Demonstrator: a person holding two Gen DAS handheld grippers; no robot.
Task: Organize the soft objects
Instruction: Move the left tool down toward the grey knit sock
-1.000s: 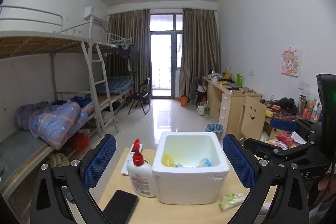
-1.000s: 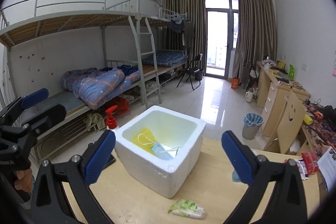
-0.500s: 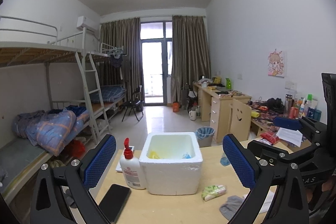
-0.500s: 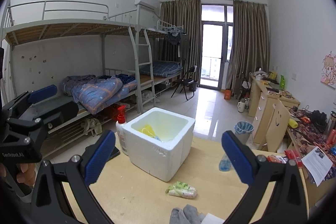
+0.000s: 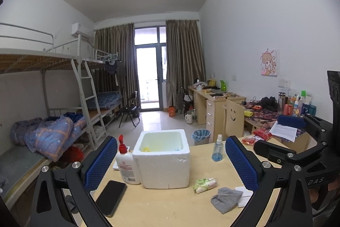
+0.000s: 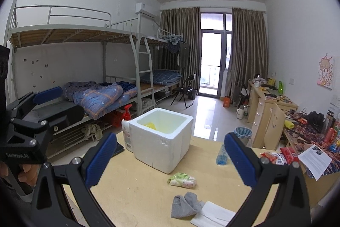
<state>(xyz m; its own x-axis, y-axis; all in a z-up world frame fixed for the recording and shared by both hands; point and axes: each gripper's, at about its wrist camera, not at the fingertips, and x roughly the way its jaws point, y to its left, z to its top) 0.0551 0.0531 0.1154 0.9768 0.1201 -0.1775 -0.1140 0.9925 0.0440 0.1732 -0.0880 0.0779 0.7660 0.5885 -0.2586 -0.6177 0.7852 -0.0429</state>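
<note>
We hold both grippers above the near edge of the wooden table (image 5: pixel 170 210), each with its blue pads spread wide and nothing between them. The left gripper (image 5: pixel 171 163) frames the foam box (image 5: pixel 164 165) at the centre of its frame; the right gripper (image 6: pixel 170 160) frames the same box slightly left of centre.

Soft things not yet put away lie in the lower right of both frames:
- The grey sock (image 6: pixel 184 204) lies crumpled on the table, touching the white tissue (image 6: pixel 214 216) beside it
- The green packet (image 6: pixel 182 179) lies between the sock and the box, with its long axis running left to right across the frame

A yellow soft item (image 6: pixel 151 126) already sits inside the box, so we judge the sorting partly done.

We judge the sock to be the next pick. In the right wrist view it sits at the bottom centre, almost directly below the open pads. In the left wrist view it lies toward the lower right, close to the right pad. The right gripper is therefore the nearer tool, and the move is mainly a descent. The sock has no clear long axis, so we pinch its raised fold. The carry then runs up and left to the box opening
</note>
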